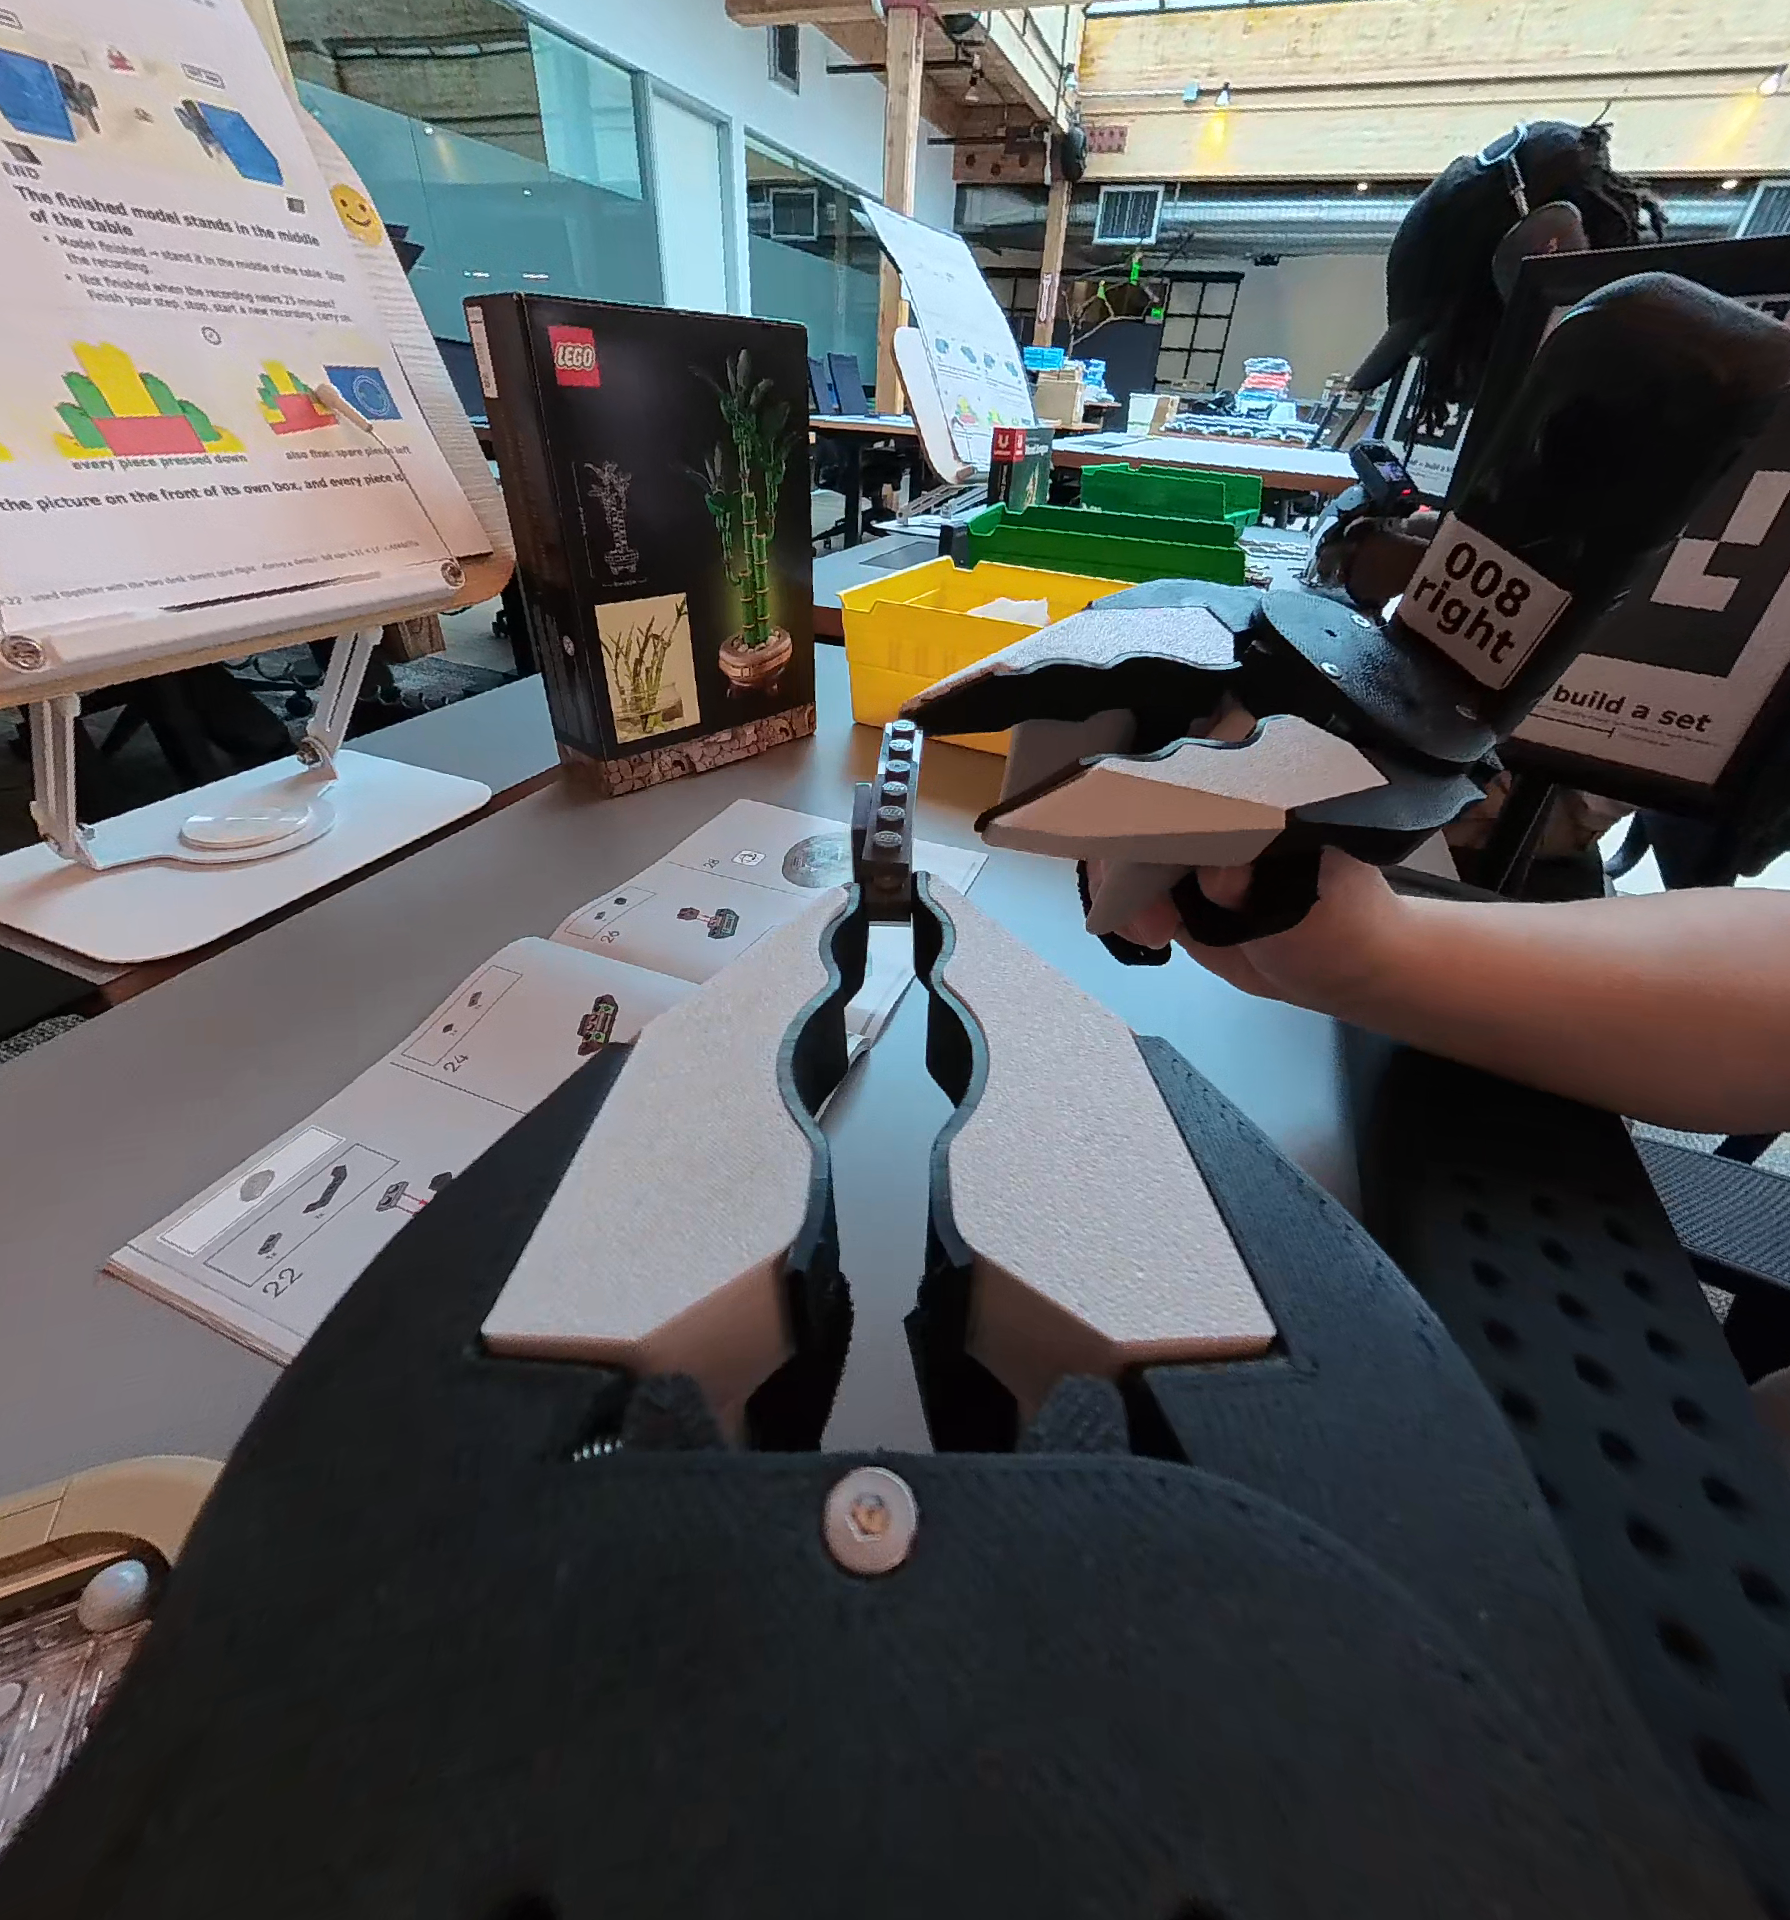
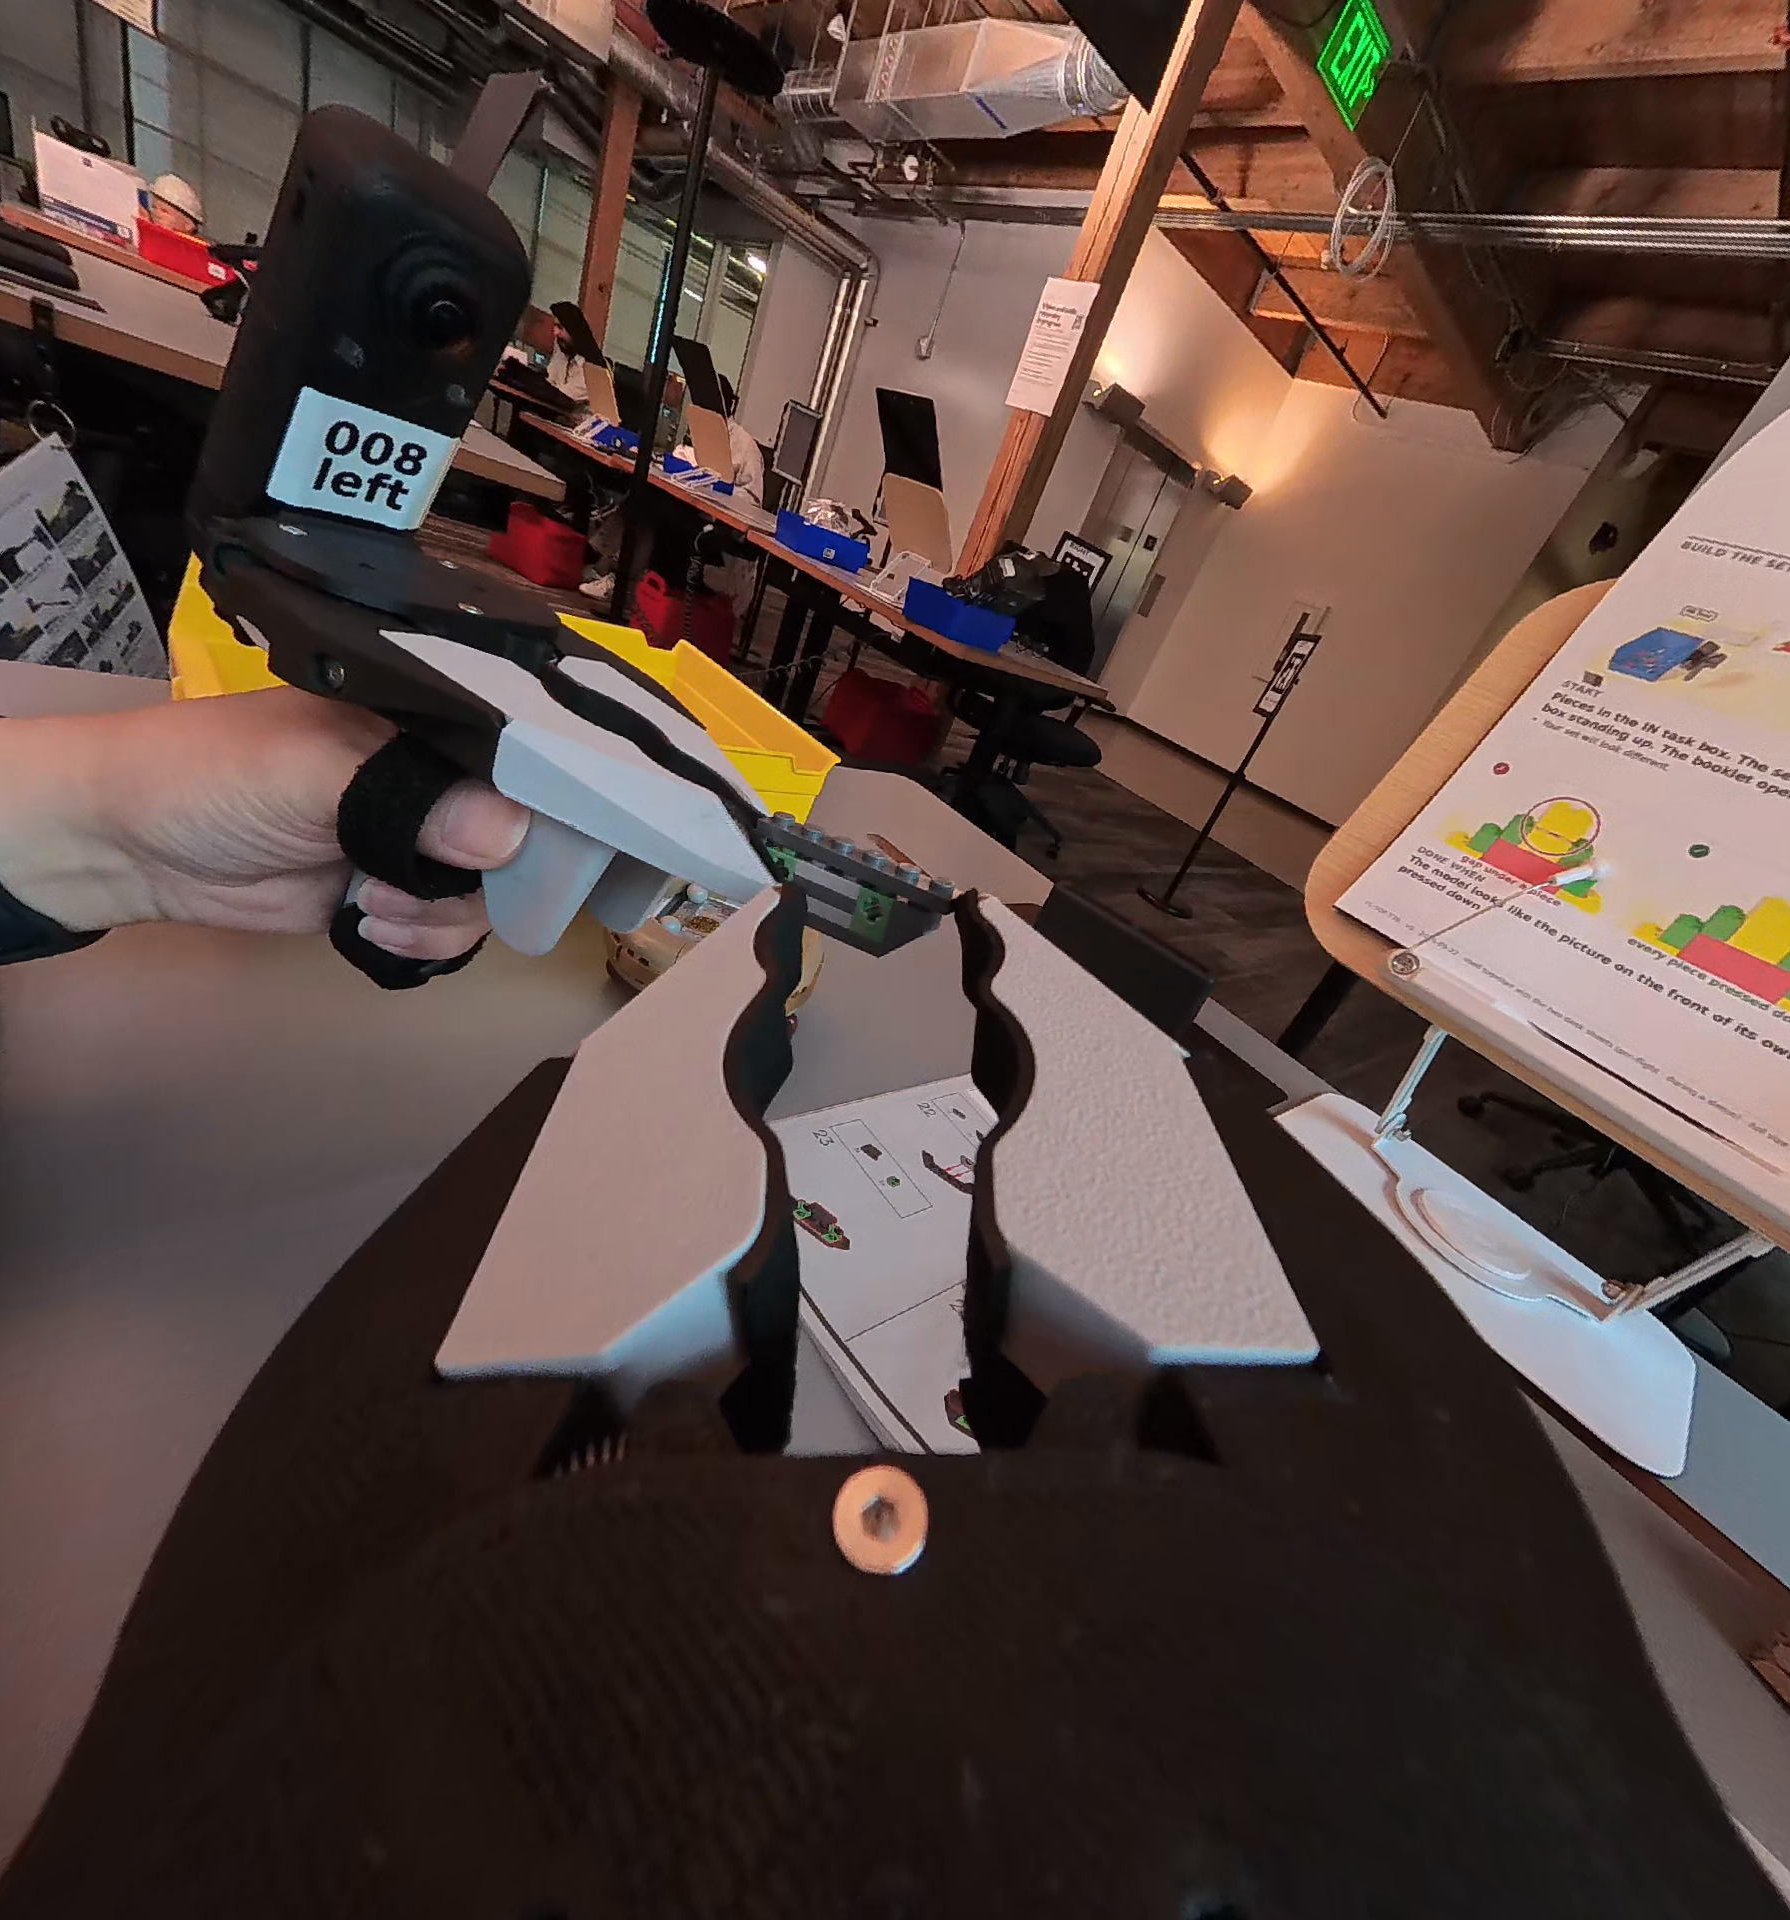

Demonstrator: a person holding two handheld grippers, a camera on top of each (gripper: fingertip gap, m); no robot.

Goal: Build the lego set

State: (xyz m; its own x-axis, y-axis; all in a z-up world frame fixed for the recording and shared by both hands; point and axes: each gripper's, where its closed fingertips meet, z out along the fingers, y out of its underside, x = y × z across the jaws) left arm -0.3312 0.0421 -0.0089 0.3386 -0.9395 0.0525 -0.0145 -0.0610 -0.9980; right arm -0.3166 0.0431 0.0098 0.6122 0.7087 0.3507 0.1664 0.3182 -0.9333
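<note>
Only a small part of the lego set can be judged as built. A dark studded sub-assembly (image 1: 889,821) is held off the tabletop (image 1: 247,1039), clamped at its near end between the fingers of the left gripper (image 1: 889,899). In the right wrist view it is seen as a grey studded plate stacked over darker pieces with green parts (image 2: 875,906) underneath.

The right gripper (image 2: 875,904) is brought to the far end of the piece; its fingers stand apart, one on either side of the assembly's tip, and nothing is held in them. From the left wrist view one fingertip appears to touch the top stud, though whether pressure is applied cannot be told.

The instruction booklet (image 1: 434,1101) lies open on the tabletop at an early run of steps, and the set's box (image 1: 662,530) stands upright behind it, showing a tall plant model. Set against that picture, the bulk of the build is judged to be left: stalks, leaves and pot are nowhere seen assembled. A yellow bin (image 1: 922,634) stands behind the grippers; its contents cannot be made out.
</note>
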